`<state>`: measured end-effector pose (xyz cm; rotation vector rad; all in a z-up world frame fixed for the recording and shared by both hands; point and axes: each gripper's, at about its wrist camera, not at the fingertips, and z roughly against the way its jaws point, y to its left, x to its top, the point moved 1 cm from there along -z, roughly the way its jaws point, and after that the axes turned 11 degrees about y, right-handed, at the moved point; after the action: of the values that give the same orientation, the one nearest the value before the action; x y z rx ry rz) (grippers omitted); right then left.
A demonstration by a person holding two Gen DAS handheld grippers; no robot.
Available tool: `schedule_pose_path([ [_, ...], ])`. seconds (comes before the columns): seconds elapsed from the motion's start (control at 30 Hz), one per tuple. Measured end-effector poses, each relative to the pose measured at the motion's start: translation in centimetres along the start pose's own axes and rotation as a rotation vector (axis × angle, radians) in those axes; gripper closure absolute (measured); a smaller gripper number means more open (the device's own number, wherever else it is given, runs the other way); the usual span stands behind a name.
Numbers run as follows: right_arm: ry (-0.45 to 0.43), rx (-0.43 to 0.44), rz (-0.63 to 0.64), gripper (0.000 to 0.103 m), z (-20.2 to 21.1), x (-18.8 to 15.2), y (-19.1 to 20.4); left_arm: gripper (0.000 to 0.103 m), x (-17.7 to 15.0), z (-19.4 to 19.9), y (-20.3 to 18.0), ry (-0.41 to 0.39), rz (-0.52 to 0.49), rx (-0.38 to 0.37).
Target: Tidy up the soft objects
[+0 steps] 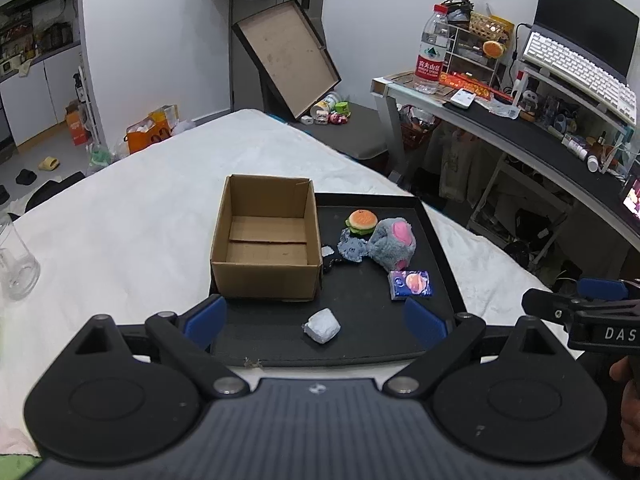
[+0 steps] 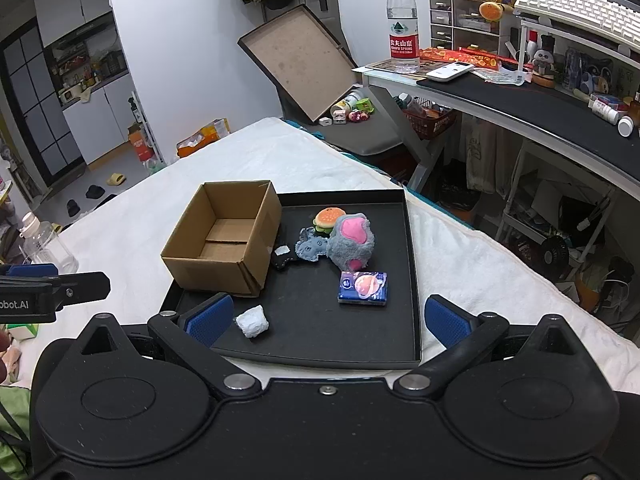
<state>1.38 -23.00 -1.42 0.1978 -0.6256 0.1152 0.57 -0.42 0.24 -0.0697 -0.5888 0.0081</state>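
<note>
I hold both grippers, left gripper and right gripper, spread wide and empty above the black tray on the bed. The cardboard box sits empty at the tray's left; burger plush, grey plush, tissue pack and white wad lie beside it.

right claw open above tray | box empty | tissue pack beside plush

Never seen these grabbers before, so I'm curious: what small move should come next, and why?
Probably lower the left gripper onto the white crumpled wad. Both grippers are open and hold nothing, the cardboard box is empty, and the wad lies nearest, between the left gripper's fingers, on the black tray.
</note>
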Motion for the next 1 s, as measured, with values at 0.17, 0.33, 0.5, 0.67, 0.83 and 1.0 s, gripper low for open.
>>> schedule_pose_path([
  [0.17, 0.000, -0.002, 0.003, 0.000, 0.05, 0.06, -0.08, 0.008, -0.13, 0.05, -0.08, -0.008, -0.002, -0.001],
  [0.33, 0.001, -0.002, 0.001, 0.000, 0.08, 0.12, -0.07, 0.008, -0.08, 0.13, -0.10, -0.011, -0.005, 0.004],
  [0.5, 0.002, -0.002, 0.001, 0.000, 0.07, 0.13, -0.03, 0.008, 0.00, 0.14, -0.15, -0.011, -0.005, 0.005],
  [0.67, 0.000, 0.000, 0.003, 0.000, 0.10, 0.15, -0.05, 0.008, 0.03, 0.13, -0.15, -0.011, -0.003, 0.005],
  [0.83, 0.000, 0.001, 0.000, 0.000, 0.03, 0.08, 0.00, 0.008, 0.08, 0.13, -0.18, -0.009, -0.003, 0.003],
  [1.0, 0.010, 0.006, -0.001, 0.000, -0.46, 0.12, -0.03, 0.008, 0.23, -0.20, -0.09, -0.004, 0.006, 0.004],
])
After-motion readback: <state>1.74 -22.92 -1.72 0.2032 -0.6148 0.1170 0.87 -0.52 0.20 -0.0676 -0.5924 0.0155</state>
